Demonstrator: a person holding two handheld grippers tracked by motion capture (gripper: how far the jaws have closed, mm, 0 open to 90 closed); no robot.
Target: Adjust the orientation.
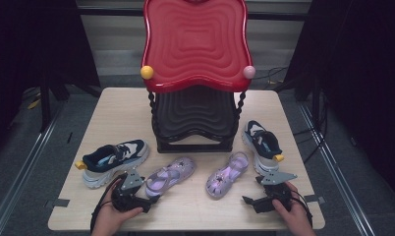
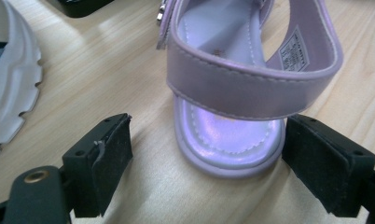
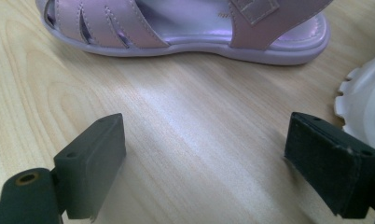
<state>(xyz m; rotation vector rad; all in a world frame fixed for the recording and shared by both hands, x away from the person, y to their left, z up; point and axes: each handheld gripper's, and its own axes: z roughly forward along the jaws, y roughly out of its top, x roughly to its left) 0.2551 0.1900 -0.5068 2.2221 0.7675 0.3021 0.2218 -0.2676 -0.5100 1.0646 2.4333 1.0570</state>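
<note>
Two lilac sandals lie side by side on the wooden table, the left sandal [image 1: 171, 175] and the right sandal [image 1: 228, 173]. My left gripper [image 1: 152, 198] is open at the left sandal's heel. In the left gripper view that heel [image 2: 232, 140] sits between the jaws of the gripper [image 2: 206, 161], close against the right jaw and apart from the left one. My right gripper [image 1: 248, 200] is open near the front edge. In the right gripper view its jaws [image 3: 206, 163] hold only bare wood, with the right sandal [image 3: 185, 32] lying sideways a little beyond them.
A rack with a red top shelf [image 1: 195, 44] and a black lower shelf [image 1: 194, 115] stands at the back centre. A navy and white sneaker [image 1: 114, 160] lies left of the sandals, and another sneaker [image 1: 262, 142] lies to the right. Its white sole [image 3: 363, 98] is near my right jaw.
</note>
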